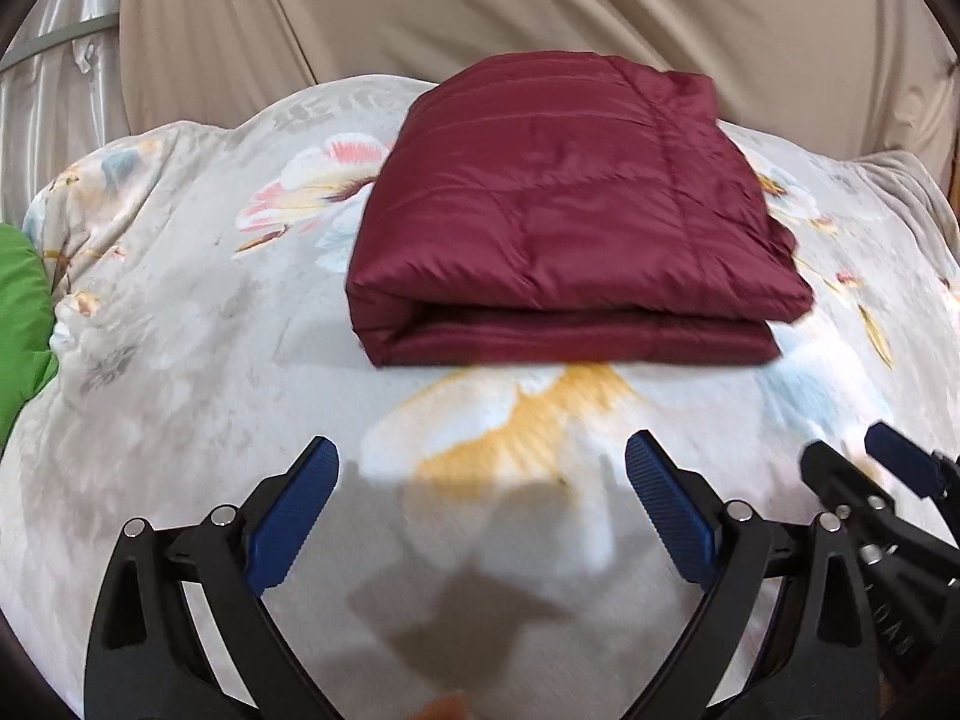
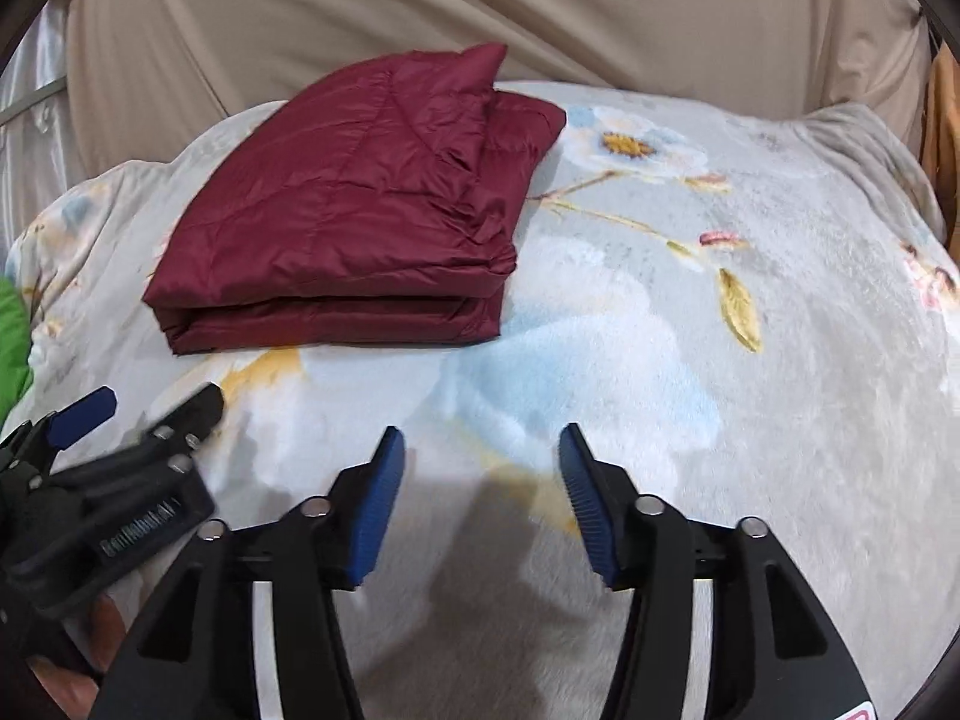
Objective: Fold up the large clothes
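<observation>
A maroon quilted garment (image 1: 564, 210) lies folded into a thick rectangle on the floral blanket (image 1: 180, 312), with its folded edge facing me. In the right wrist view the same garment (image 2: 354, 210) sits up and to the left, its layered edges showing on the right side. My left gripper (image 1: 483, 462) hangs open over bare blanket, short of the garment, with nothing between its blue pads. My right gripper (image 2: 483, 450) is also open and empty above the blanket (image 2: 720, 360). Each gripper shows in the other's view: the right one (image 1: 852, 456) at the lower right, the left one (image 2: 150, 405) at the lower left.
A green cloth (image 1: 21, 324) lies at the blanket's left edge, also seen as green cloth (image 2: 12, 336) in the right wrist view. A beige draped fabric (image 1: 480, 12) rises behind the bed. A pale curtain (image 1: 54, 90) hangs at the far left. A hand (image 2: 72, 660) holds the left gripper.
</observation>
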The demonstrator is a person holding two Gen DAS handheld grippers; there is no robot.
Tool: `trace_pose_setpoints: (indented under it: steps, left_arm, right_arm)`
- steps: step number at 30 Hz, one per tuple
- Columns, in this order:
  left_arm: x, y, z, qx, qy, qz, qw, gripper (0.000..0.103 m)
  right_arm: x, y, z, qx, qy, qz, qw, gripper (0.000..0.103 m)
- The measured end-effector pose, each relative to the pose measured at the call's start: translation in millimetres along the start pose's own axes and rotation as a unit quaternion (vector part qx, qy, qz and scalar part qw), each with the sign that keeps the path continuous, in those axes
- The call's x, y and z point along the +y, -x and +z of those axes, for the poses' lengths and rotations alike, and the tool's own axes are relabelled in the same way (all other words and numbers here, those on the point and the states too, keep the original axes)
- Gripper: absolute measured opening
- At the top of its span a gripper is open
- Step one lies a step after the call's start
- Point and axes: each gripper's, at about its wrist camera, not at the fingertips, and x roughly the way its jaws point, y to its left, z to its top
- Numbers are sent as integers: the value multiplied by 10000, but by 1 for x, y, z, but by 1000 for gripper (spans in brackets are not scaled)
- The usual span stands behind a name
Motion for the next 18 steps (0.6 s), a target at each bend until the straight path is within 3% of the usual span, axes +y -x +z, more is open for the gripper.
trace_pose_setpoints:
  steps: [3, 9, 18]
  left_arm:
    - [-5, 7, -5, -97, -65, 297, 9995, 94]
    - [-8, 14, -11, -216, -47, 462, 9987, 94]
    - [-7, 5, -8, -156, -85, 439, 9989, 94]
  right_arm:
    - [4, 4, -3, -94, 114, -193, 9997, 59]
    - [4, 6, -7, -79, 62, -221, 9997, 59]
    - [4, 6, -8, -106, 45, -288, 9995, 59]
